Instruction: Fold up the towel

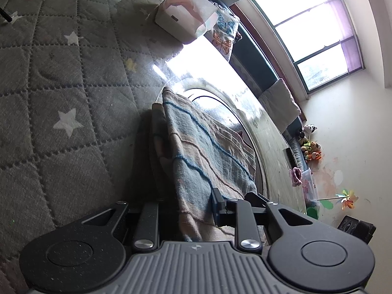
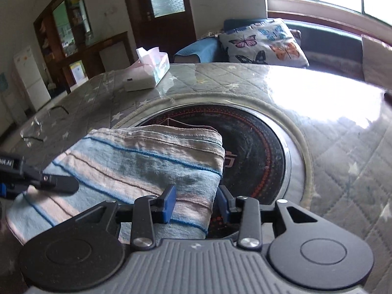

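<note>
Left wrist view: the left gripper [image 1: 196,210] pinches the near edge of a folded striped towel [image 1: 208,147], blue and pale pink. The cloth runs between its fingers [image 1: 218,205], only one of which shows clearly. The towel hangs in layers over a quilted, star-patterned surface [image 1: 61,98], beside a round black cooktop [image 1: 215,107] set into it. A tissue box [image 1: 178,19] and a butterfly cushion [image 1: 225,31] sit farther off, near a bright window [image 1: 313,24].

Right wrist view: the right gripper [image 2: 198,203] has its blue-padded fingers [image 2: 169,203] spread on either side of the towel's [image 2: 147,161] near corner, not pressing it. The folded towel lies partly on the quilted surface [image 2: 343,147] and partly over the cooktop [image 2: 254,152]. The left gripper [image 2: 49,182] reaches in from the left, its fingers on the towel's left edge. The tissue box [image 2: 147,73] stands beyond.
</note>
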The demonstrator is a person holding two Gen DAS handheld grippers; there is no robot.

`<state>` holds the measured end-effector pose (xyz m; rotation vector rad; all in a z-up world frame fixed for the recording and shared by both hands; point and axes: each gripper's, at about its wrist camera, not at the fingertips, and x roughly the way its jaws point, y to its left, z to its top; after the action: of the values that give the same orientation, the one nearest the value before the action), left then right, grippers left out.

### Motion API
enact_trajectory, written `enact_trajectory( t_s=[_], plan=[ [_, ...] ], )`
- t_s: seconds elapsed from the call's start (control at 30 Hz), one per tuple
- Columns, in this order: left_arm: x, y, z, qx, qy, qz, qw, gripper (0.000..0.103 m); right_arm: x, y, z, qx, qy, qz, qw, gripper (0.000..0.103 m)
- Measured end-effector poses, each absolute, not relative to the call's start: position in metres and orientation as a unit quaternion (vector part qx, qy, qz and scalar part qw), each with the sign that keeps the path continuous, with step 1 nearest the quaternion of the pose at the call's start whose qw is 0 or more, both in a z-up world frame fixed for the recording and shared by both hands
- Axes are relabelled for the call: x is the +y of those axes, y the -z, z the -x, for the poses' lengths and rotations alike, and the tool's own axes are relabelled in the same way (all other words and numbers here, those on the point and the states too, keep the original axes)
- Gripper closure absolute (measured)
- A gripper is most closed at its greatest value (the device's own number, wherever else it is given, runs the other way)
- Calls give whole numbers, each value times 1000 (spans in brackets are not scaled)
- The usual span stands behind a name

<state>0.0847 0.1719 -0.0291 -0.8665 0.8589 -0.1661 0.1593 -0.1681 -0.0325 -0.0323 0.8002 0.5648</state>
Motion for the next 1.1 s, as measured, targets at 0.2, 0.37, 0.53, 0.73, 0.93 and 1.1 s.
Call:
enact_trajectory(
  t_s=[0.2, 0.37, 0.53, 0.73, 0.93, 1.1],
  plan=[
    [169, 27, -85, 403, 73, 400, 820, 77, -169, 35, -159, 388, -270, -11, 881, 69],
    [163, 21, -85, 406, 60, 380, 829, 78, -172, 34, -158, 388, -268, -31, 881, 89],
    [147, 4, -88, 404, 62, 351, 842, 81, -181, 25, -149, 370, -274, -50, 886, 95],
    [101, -19, -104, 410, 84, 304, 856, 82, -206, 5, -136, 337, -265, -51, 902, 95],
    [38, -33, -132, 416, 121, 269, 860, 82, -261, -16, -133, 307, -227, -49, 923, 95],
    [-20, -38, -161, 418, 151, 241, 863, 82, -311, -29, -140, 295, -184, -43, 937, 95]
  ],
)
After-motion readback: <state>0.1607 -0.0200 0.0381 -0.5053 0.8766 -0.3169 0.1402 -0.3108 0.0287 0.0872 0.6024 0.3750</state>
